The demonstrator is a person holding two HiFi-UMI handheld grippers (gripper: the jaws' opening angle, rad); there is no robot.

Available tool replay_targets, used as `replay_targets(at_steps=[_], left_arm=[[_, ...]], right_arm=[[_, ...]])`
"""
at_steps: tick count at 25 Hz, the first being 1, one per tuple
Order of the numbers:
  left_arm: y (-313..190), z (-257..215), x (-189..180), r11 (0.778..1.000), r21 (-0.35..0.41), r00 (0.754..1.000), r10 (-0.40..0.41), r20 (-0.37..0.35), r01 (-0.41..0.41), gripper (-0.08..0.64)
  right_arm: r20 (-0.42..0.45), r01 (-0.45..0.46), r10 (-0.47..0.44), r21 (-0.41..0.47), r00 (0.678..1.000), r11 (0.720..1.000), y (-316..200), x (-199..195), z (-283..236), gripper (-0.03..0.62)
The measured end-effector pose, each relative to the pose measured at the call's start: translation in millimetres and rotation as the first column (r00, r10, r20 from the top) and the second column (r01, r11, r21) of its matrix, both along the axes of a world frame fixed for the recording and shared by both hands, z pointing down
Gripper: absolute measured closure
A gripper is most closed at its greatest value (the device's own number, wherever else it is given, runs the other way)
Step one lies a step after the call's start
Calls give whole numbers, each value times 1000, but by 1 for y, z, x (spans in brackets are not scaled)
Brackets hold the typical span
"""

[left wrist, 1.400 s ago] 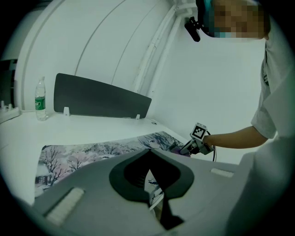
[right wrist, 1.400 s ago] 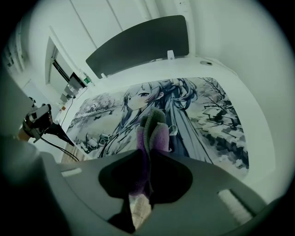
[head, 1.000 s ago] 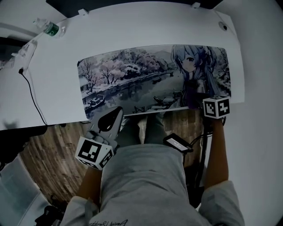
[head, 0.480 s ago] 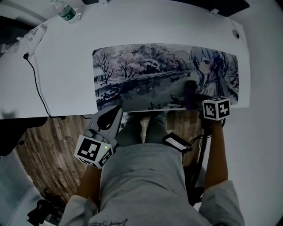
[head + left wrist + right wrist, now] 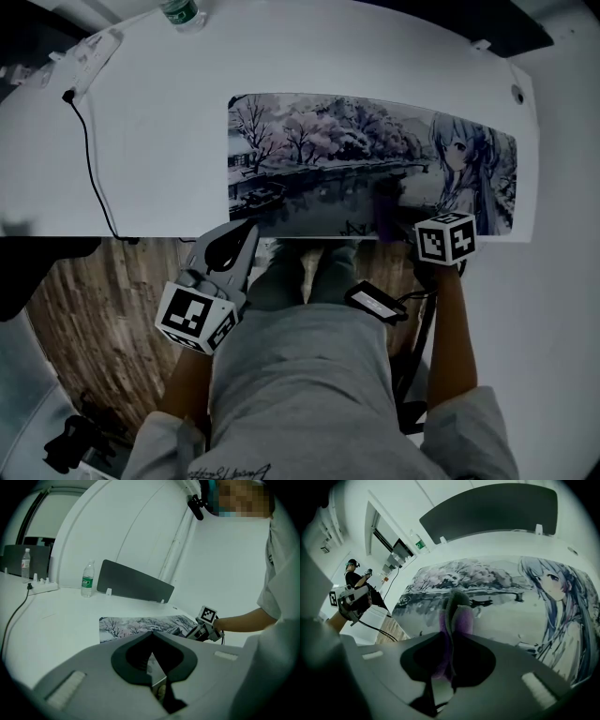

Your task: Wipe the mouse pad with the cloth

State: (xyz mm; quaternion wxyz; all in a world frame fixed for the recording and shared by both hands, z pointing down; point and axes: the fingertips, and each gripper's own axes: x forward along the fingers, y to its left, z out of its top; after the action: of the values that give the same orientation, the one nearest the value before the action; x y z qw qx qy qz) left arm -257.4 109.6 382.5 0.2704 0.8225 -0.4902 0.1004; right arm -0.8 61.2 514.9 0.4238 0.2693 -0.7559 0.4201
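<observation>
A long mouse pad (image 5: 375,159) printed with blossom trees, a river and an anime girl lies on the white desk (image 5: 159,159). My right gripper (image 5: 394,220) is shut on a purple cloth (image 5: 385,208). The cloth rests on the pad near its front edge, left of the girl. In the right gripper view the cloth (image 5: 457,609) sticks out between the jaws over the pad (image 5: 511,602). My left gripper (image 5: 242,239) hangs just off the desk's front edge, left of the pad, shut and holding nothing. Its own view shows the pad (image 5: 136,623) ahead.
A water bottle (image 5: 180,11) and a power strip (image 5: 94,52) with a black cable (image 5: 94,178) sit at the desk's far left. A dark divider panel (image 5: 492,508) stands behind the pad. A small device (image 5: 377,305) lies on my lap. Another person (image 5: 355,576) stands far off.
My right gripper has dragged the cloth leftward along the pad's front strip, from the girl's figure toward the river scene. The left gripper has stayed by the desk's edge.
</observation>
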Motion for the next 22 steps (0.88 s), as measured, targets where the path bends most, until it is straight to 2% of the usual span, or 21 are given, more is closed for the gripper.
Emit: replay_targets(at_steps=[11, 22], left_arm=[[3, 5, -37, 999, 3, 999, -49, 12, 49, 541], [16, 5, -69, 992, -4, 992, -124, 23, 124, 541]], right_arm=[[94, 148, -145, -32, 985, 988, 19, -94, 0, 525], [162, 286, -278, -31, 947, 958, 40, -169, 0, 525]])
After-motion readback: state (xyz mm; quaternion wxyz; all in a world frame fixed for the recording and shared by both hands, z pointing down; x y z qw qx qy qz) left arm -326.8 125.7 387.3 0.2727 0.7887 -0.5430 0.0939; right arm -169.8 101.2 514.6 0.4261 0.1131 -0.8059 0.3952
